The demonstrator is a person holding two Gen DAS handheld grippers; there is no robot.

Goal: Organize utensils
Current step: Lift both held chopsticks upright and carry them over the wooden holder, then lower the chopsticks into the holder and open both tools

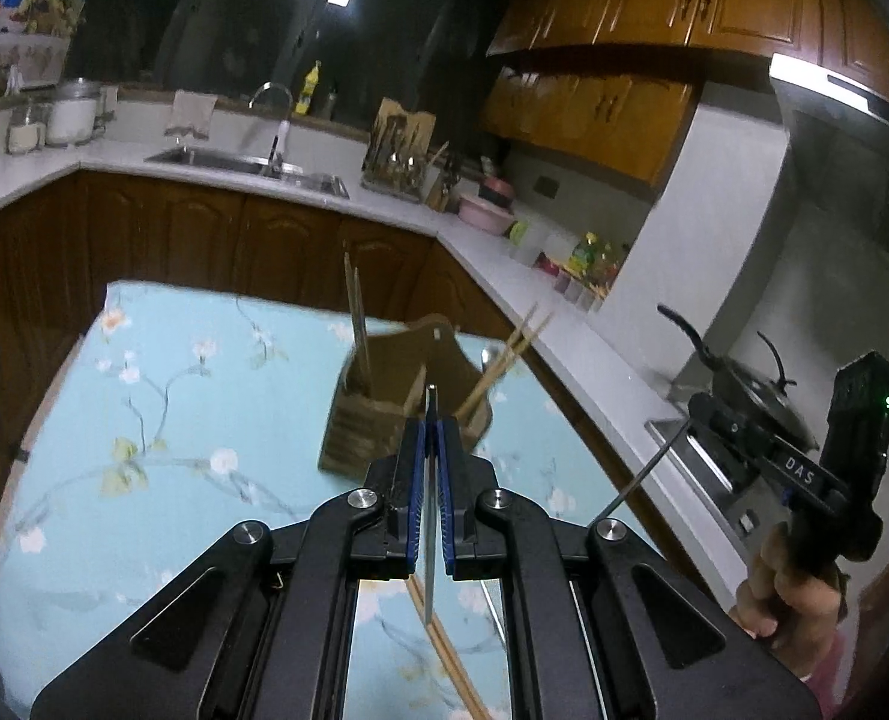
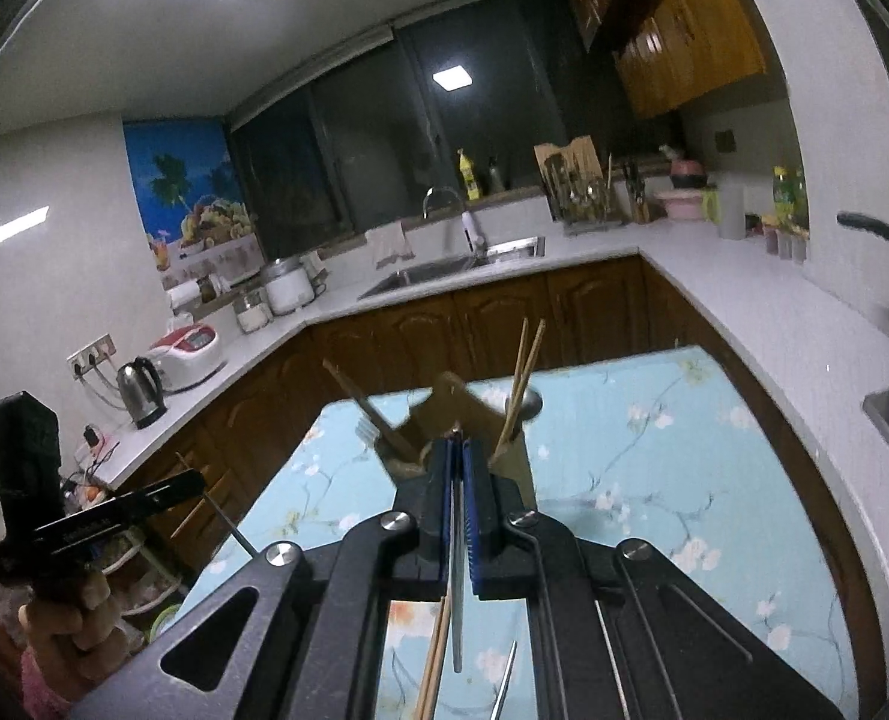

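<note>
A wooden utensil holder (image 1: 396, 402) stands on the table with the blue floral cloth (image 1: 162, 396), with chopsticks (image 1: 357, 324) upright in its left slot and another pair (image 1: 504, 360) leaning right. My left gripper (image 1: 431, 420) is shut on a thin metal utensil (image 1: 429, 540), raised just before the holder. In the right wrist view the holder (image 2: 462, 414) holds chopsticks (image 2: 525, 384) and a fork (image 2: 366, 432). My right gripper (image 2: 457, 450) is shut on a thin metal utensil (image 2: 456, 600). Loose chopsticks (image 2: 435, 666) and another metal utensil (image 2: 507, 684) lie on the cloth below it.
The L-shaped white counter (image 1: 504, 264) with the sink (image 1: 246, 165) runs behind the table. A stove with a black pan (image 1: 750, 384) is at the right. A kettle (image 2: 141, 390) and a rice cooker (image 2: 189, 354) stand on the left counter.
</note>
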